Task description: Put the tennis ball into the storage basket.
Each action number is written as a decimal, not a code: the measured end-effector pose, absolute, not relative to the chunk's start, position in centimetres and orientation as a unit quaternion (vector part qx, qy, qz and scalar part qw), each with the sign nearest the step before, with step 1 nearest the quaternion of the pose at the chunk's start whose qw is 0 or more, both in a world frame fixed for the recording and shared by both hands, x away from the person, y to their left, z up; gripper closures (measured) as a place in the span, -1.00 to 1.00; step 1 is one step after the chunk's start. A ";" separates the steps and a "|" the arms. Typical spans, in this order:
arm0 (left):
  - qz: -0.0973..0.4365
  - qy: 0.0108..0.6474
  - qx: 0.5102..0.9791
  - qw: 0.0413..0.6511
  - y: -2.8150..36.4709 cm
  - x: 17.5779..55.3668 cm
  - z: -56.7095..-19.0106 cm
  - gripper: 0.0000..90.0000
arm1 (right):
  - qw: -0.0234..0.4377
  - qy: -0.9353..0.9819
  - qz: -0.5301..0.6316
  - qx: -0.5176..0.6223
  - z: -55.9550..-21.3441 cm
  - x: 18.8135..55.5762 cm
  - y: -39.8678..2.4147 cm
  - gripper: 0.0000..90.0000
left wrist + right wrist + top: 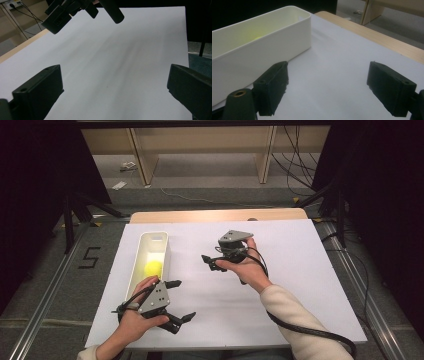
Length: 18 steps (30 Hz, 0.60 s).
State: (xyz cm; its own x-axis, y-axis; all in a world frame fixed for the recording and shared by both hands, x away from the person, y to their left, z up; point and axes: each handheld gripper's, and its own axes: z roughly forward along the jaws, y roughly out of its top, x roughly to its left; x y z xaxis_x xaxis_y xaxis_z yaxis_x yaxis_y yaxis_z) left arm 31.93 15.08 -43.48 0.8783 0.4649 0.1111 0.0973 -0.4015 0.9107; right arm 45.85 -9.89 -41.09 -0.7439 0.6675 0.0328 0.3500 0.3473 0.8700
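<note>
A long white bin (145, 245) lies on the left part of the white tabletop (280, 270), with a yellow ball (153, 267) inside it. My left gripper (182, 300) is held near the front edge, just in front of the bin, jaws open and pointing right with nothing between them. My right gripper (209, 263) hovers over the table's middle, to the right of the bin, open and empty, jaws pointing left at it. In the right gripper view the bin (262, 50) stands ahead of the jaws at the left, with a yellow glow inside. The left gripper view looks across bare tabletop to the right gripper (70, 12).
A strip of bare wood (215, 215) runs along the table's far edge. Beyond it stand wooden shelf legs (142, 160) and floor cables. Black stands flank both sides. A thick cable (310, 332) trails from the right gripper over the front edge.
</note>
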 end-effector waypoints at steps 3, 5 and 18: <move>0.177 0.173 0.818 0.520 15.1 31.9 -43.5 -1.00 | 0.167 0.801 0.477 0.320 -41.1 45.7 -10.6 -0.60; 0.177 0.173 0.818 0.520 15.1 31.9 -43.5 -1.00 | 0.166 0.799 0.477 0.325 -41.2 45.6 -11.0 -0.60; 0.178 0.173 0.817 0.520 15.1 31.9 -43.5 -1.00 | 0.170 0.795 0.475 0.336 -41.4 44.5 -13.4 -0.60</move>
State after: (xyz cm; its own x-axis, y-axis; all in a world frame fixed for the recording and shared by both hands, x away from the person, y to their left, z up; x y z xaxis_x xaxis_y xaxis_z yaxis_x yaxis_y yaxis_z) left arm 31.93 15.10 -43.47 0.8767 0.4681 0.1108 0.0976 -0.3987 0.9119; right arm 44.50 -13.42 -41.37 -0.7156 0.6969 0.0483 0.3732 0.3229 0.8697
